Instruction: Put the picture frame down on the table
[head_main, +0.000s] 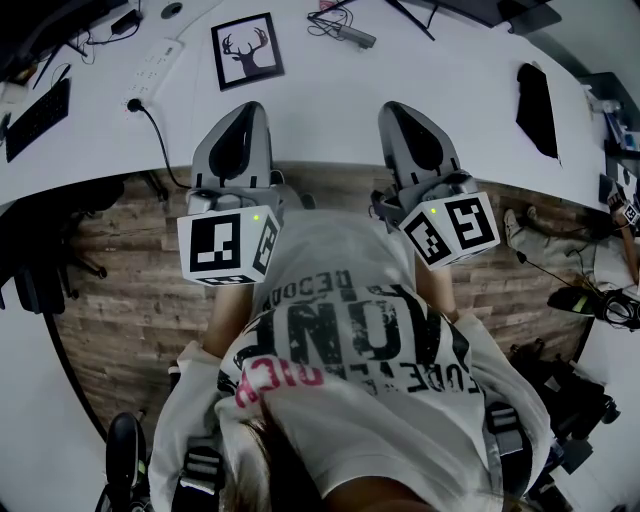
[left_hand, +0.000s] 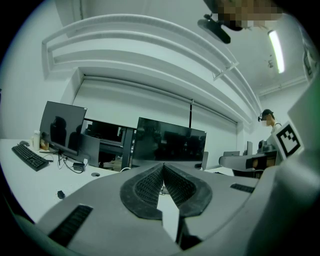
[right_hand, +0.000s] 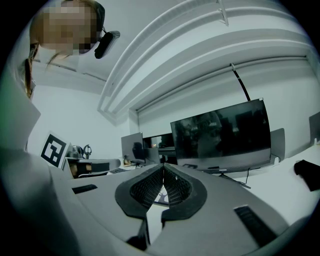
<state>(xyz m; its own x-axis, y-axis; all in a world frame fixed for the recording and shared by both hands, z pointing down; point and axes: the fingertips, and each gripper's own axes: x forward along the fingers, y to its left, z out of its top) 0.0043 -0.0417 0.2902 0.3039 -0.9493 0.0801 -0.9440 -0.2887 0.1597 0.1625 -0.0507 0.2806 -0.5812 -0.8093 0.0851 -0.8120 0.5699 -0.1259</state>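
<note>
Left gripper (head_main: 245, 106), right gripper (head_main: 401, 108): jaws pressed together, empty. Picture frame (head_main: 247, 50) flat on table (head_main: 330, 105), power strip (head_main: 152, 70) beside.

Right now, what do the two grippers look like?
The left gripper and right gripper match: grey moulded shells tapering to jaws with dark ribbed pads. Each carries a white cube with black square markers and a green light. Wearer has a white printed T-shirt.

Black picture frame (head_main: 247, 50) bears a deer silhouette; white table (head_main: 330, 90).
</note>
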